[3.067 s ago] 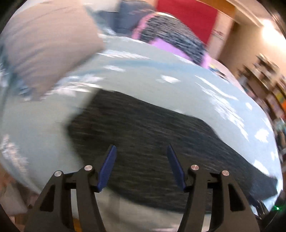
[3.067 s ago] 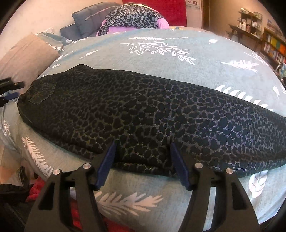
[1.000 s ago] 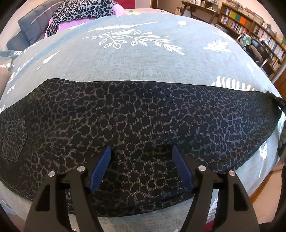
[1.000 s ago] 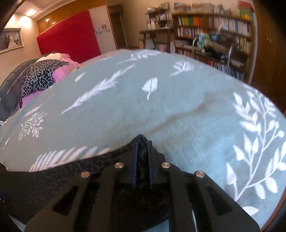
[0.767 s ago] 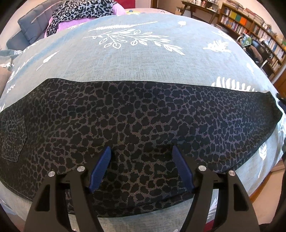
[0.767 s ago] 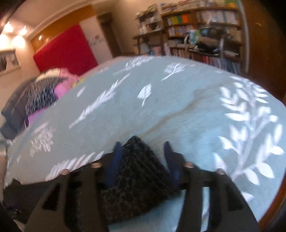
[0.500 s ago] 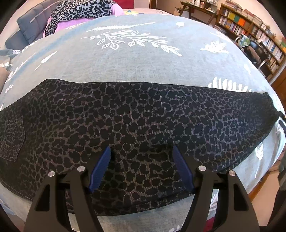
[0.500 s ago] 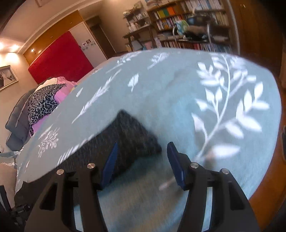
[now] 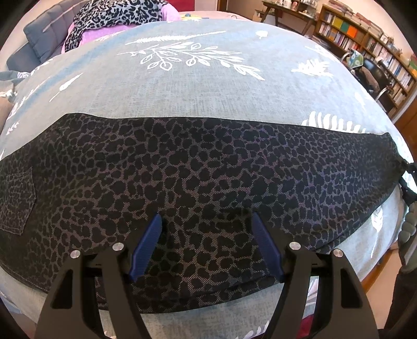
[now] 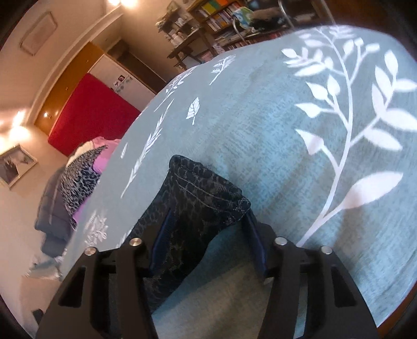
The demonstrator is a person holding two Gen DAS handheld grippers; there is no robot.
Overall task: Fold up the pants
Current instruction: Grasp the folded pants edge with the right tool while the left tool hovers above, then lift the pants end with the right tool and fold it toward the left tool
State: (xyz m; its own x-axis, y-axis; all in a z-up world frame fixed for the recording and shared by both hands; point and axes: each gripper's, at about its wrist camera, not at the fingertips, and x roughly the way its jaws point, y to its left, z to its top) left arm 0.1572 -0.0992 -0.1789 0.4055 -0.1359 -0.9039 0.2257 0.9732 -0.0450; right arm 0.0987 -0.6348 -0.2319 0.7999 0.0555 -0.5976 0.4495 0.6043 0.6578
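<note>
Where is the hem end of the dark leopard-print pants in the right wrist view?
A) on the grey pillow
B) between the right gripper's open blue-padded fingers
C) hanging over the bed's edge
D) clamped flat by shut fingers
B: the hem end of the dark leopard-print pants lies on the teal leaf-print bedspread between the right gripper's spread fingers, whose jaws have just been closing.

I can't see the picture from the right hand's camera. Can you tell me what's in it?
The right tool is open, its jaws just closing, around the hem end of dark spotted pants lying on a blue-green bedspread with white leaf prints. Behind the bed are a red panel, bookshelves and a pile of clothes.
</note>
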